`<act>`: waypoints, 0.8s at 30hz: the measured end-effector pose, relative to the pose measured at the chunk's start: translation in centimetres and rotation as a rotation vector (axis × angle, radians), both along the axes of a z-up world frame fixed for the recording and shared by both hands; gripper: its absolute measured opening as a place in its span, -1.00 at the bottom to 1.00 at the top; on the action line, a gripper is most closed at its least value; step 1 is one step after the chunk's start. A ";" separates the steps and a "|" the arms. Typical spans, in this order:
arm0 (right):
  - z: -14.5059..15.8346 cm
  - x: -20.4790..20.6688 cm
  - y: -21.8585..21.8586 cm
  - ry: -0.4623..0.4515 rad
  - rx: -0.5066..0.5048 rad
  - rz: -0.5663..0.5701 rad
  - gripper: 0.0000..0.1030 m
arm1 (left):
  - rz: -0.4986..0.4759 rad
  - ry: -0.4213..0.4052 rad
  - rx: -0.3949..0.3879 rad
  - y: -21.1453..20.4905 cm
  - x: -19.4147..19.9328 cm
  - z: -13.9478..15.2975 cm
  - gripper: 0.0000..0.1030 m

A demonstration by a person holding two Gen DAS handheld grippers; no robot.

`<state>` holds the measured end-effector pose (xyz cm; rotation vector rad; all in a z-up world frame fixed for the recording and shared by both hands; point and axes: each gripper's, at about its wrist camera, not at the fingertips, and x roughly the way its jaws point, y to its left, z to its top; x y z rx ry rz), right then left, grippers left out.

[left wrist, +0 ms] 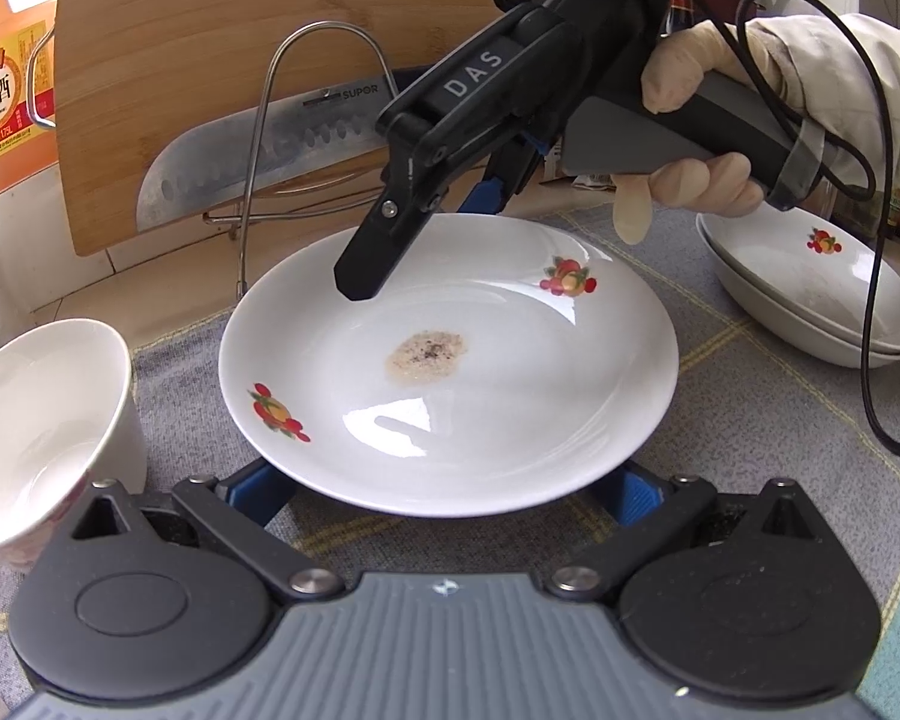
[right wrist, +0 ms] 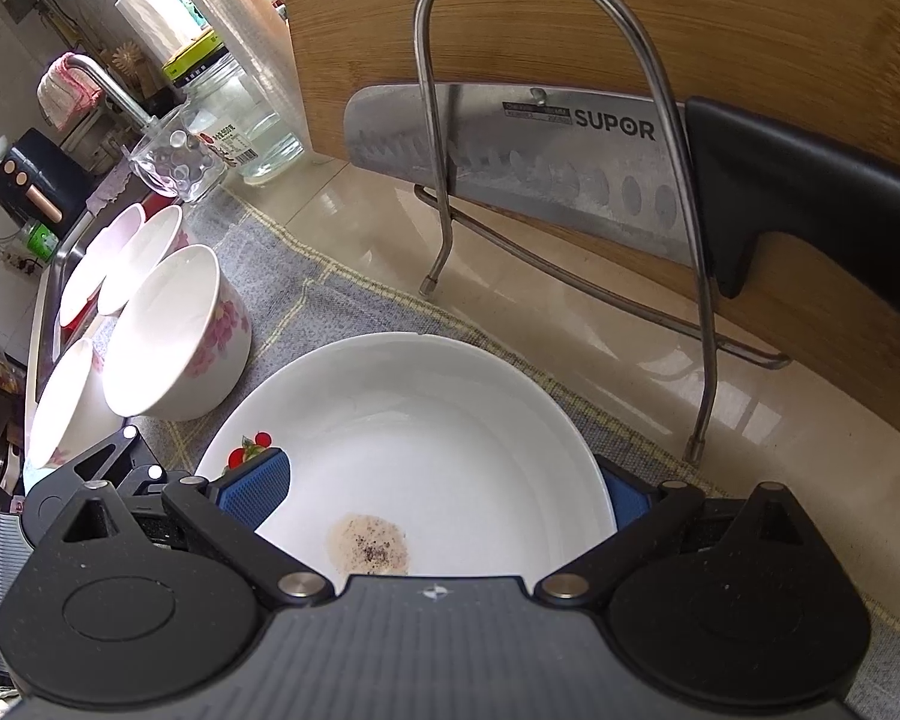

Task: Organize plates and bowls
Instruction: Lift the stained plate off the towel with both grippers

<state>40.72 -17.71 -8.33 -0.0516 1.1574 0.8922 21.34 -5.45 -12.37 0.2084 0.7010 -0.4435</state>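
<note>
My plate (left wrist: 450,372) is white with fruit prints and a brown stain. Both claws, left (left wrist: 444,489) and right (right wrist: 444,486), are spread around it. Bowls (right wrist: 174,330) sit empty.

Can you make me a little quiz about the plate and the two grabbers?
1. True or false: the plate is perfectly clean.
2. What lies behind the metal rack, against the wooden board?
A) a spoon B) a knife C) a fork
3. Fill in: the plate rests on a grey ____.

Key: 1. False, a brown speckled stain sits in its middle. 2. B. 3. cloth.
</note>
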 end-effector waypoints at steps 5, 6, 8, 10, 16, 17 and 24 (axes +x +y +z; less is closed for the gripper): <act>0.1 -0.8 -0.1 0.018 0.006 0.000 1.00 | -0.010 0.008 0.009 0.2 -0.6 0.1 0.99; 0.1 -1.0 -0.1 0.022 0.008 0.000 1.00 | -0.012 0.009 0.011 0.3 -0.7 0.1 0.99; 0.2 -1.4 -0.1 0.028 0.010 0.001 1.00 | -0.016 0.014 0.015 0.4 -1.0 0.1 0.99; 0.2 -1.8 -0.2 0.035 0.013 -0.001 1.00 | -0.022 0.018 0.019 0.5 -1.2 0.2 0.99; 0.4 -3.2 -0.3 0.055 0.021 -0.004 1.00 | -0.038 0.031 0.027 1.0 -2.2 0.3 0.99; 0.4 -3.5 -0.2 0.058 0.021 -0.004 1.00 | -0.040 0.034 0.028 1.0 -2.2 0.3 0.99; 0.7 -4.9 -0.1 0.078 0.033 -0.003 1.00 | -0.051 0.046 0.032 1.2 -3.2 0.5 0.99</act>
